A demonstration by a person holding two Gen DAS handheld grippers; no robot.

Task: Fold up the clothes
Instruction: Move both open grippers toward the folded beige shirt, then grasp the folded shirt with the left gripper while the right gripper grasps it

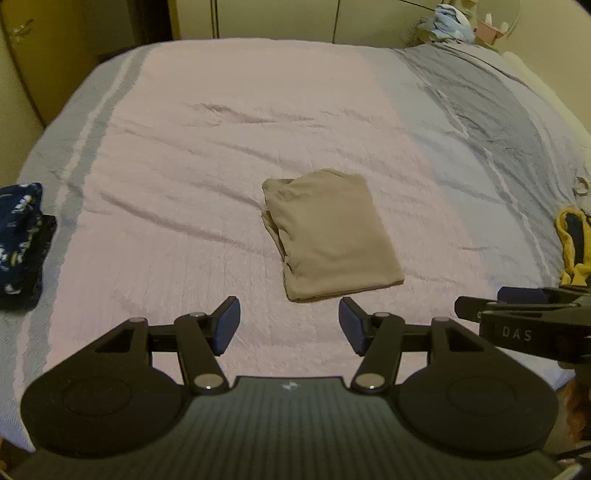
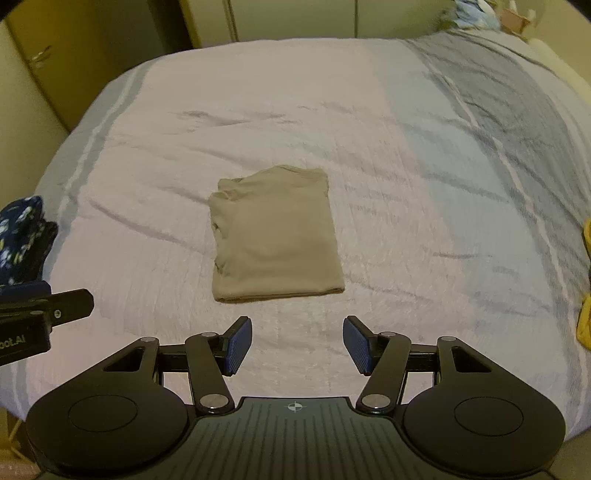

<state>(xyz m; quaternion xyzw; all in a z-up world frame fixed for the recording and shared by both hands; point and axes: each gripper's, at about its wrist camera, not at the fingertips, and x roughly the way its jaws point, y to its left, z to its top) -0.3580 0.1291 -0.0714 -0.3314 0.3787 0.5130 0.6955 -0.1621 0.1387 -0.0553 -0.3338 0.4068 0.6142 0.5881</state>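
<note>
- The folded beige garment (image 1: 328,236) lies flat near the middle of the bed (image 1: 221,110), a tidy rectangle with its near edge straight and its left side showing stacked layers of soft, slightly rumpled knit.
- On all sides of the garment the pale pink bedspread (image 2: 295,110) lies bare, so there is wide room to move; only shallow creases run across it beyond and to the left of the garment.
- The bedspread has a fine woven texture; grey and white stripes run down its left edge, and a broader grey-blue band lies to the right of the garment.
- The left gripper (image 1: 288,325) hovers just short of the garment's near edge, released, its blue ribbed pads (image 1: 226,325) spread apart with nothing between them.
- The right gripper (image 2: 297,345) hangs likewise just before the garment's near edge, jaws wide and empty; it touches no cloth.
- Well left of the garment, at the bed's left edge, sits a dark blue patterned garment (image 1: 20,243), bunched.
- Well right of the garment, at the bed's right edge, lies a yellow cloth (image 1: 572,243), crumpled.
- Beyond the far edge of the bed stand pale cupboard doors (image 2: 295,18); far right of them is a blurred heap with blue fabric (image 1: 452,22).
</note>
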